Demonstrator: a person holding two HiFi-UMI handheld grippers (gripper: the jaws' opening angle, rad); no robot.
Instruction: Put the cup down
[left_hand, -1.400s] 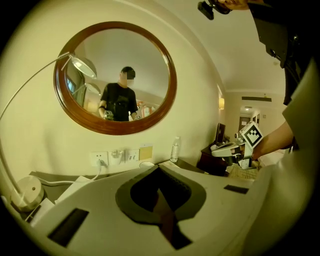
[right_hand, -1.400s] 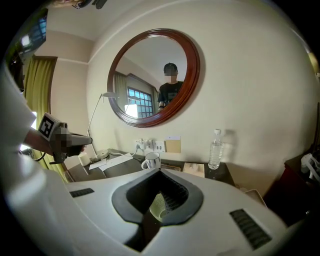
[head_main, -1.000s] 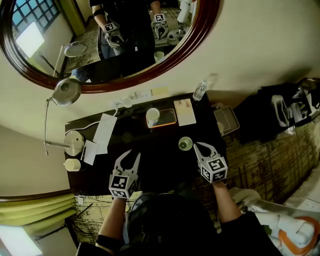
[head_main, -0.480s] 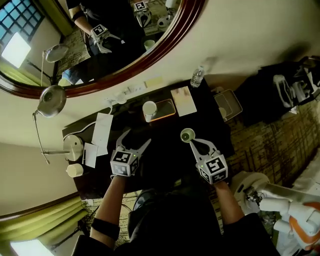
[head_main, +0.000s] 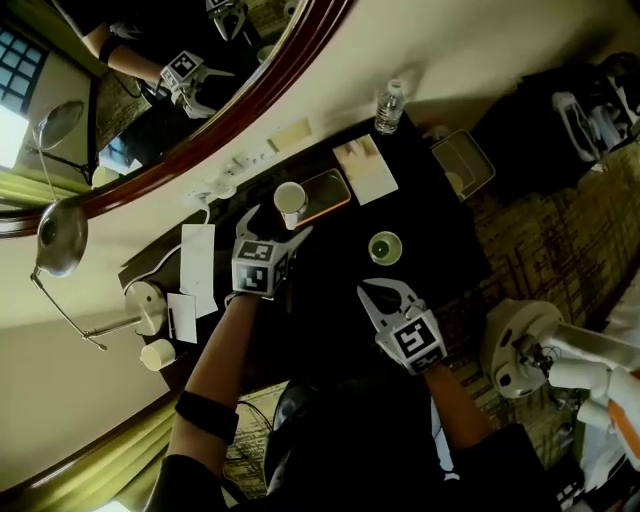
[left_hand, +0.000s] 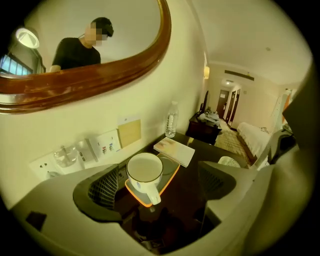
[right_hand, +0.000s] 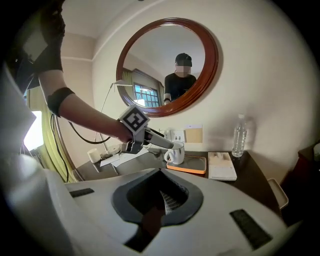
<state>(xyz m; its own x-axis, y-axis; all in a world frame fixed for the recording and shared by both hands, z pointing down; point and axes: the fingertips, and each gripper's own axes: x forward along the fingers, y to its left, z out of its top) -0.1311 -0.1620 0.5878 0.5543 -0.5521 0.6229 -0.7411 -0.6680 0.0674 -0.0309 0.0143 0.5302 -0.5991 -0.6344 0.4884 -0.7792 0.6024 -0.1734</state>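
Note:
A white mug (head_main: 290, 201) (left_hand: 144, 171) (right_hand: 176, 152) stands on an orange-rimmed tray (head_main: 329, 192) (left_hand: 168, 174) (right_hand: 193, 164) at the back of the dark table (head_main: 330, 280). My left gripper (head_main: 275, 223) (left_hand: 160, 186) (right_hand: 152, 138) reaches around it, its jaws opening wide. The mug sits between the pads, nearer the left one, and neither pad presses on it. A small green cup (head_main: 385, 247) stands alone on the table. My right gripper (head_main: 385, 292) (right_hand: 162, 200) is shut and empty, drawn back a short way from that cup.
Against the wall stand a water bottle (head_main: 390, 105) (left_hand: 171, 120) and a booklet (head_main: 365, 170) (left_hand: 173, 150). Papers (head_main: 197, 270), a lamp base (head_main: 145, 300) and a small pale cup (head_main: 158, 353) fill the table's left end. A bin (head_main: 457, 165) sits off the right end, and an oval mirror (head_main: 200, 110) hangs above.
The left gripper has moved forward to the white mug and its jaws have opened wide. The right gripper has pulled back from the green cup.

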